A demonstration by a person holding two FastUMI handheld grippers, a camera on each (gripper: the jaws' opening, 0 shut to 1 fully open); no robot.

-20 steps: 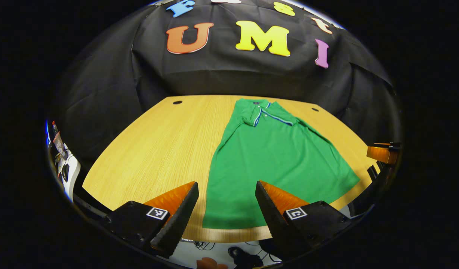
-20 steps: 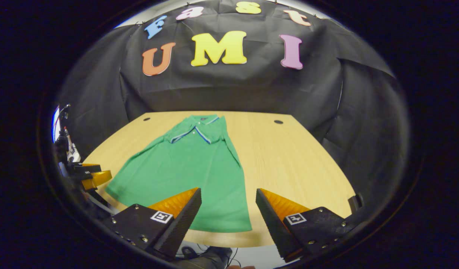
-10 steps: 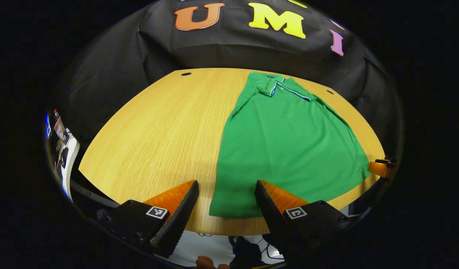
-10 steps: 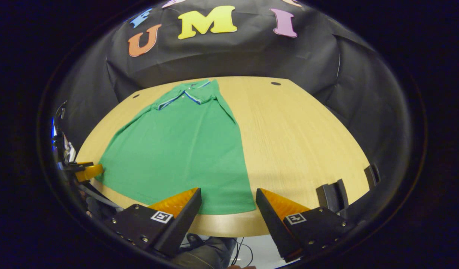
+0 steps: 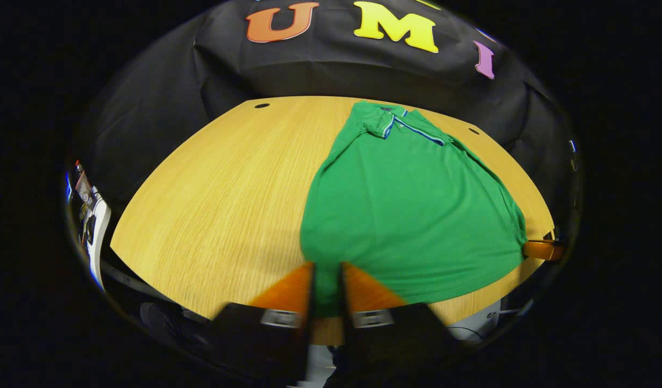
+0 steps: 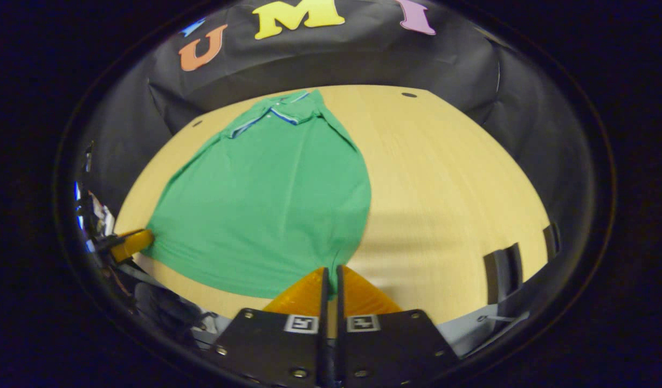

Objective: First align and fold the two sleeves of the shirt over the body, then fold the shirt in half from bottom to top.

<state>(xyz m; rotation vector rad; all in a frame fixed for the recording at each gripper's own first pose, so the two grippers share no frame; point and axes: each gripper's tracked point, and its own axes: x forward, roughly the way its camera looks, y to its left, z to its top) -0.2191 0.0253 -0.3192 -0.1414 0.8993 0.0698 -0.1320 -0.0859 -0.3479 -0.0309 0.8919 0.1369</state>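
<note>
— Where is the green shirt (image 5: 412, 205) laid?
— Flat on the worktop (image 5: 218, 188), collar far.
— And the tongs?
— Its near hem corners are pinched by the left tongs (image 5: 326, 280) and right tongs (image 6: 329, 283).

From the left gripper view I look low over the desk's (image 5: 212, 188) near edge toward the booth wall, the shirt (image 5: 412, 205) right of centre. My right gripper view faces the same way from further right, shirt (image 6: 266, 199) left of centre. Both share the desk (image 6: 449, 178), shirt and wall.
</note>
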